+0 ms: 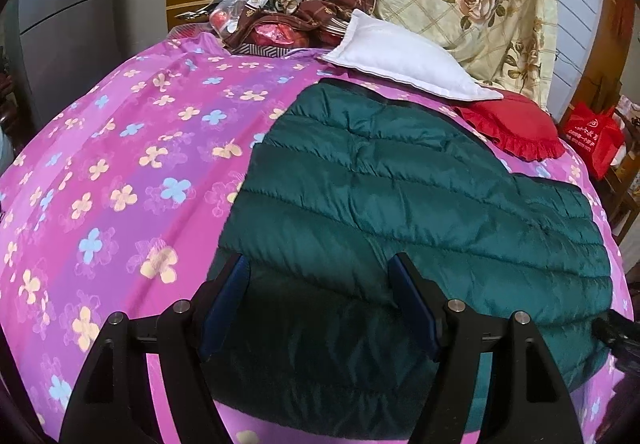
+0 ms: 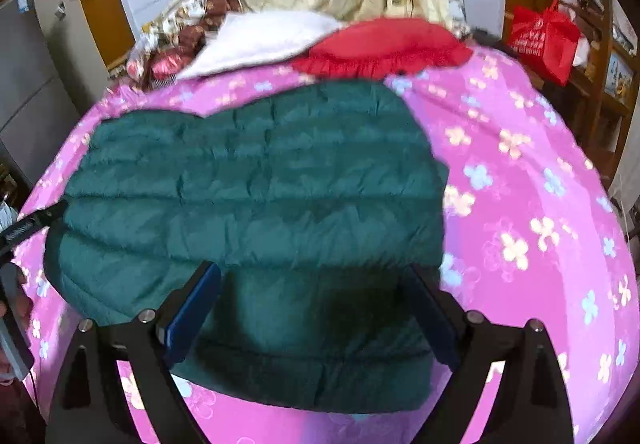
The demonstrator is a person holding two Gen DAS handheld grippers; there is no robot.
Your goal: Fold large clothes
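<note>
Hovering, both wide open and empty, left gripper (image 1: 320, 264) and right gripper (image 2: 312, 272) over near jacket (image 1: 400, 184) hem, risking pinching sheet (image 1: 120, 164) underneath.

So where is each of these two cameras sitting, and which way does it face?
Left wrist: rides the left gripper, facing down across the dark green quilted puffer jacket on the pink flowered bedsheet; its open black fingers show.
Right wrist: rides the right gripper, same jacket; open fingers show.
Shared: jacket, sheet, white pillow, red frilled cushion.
</note>
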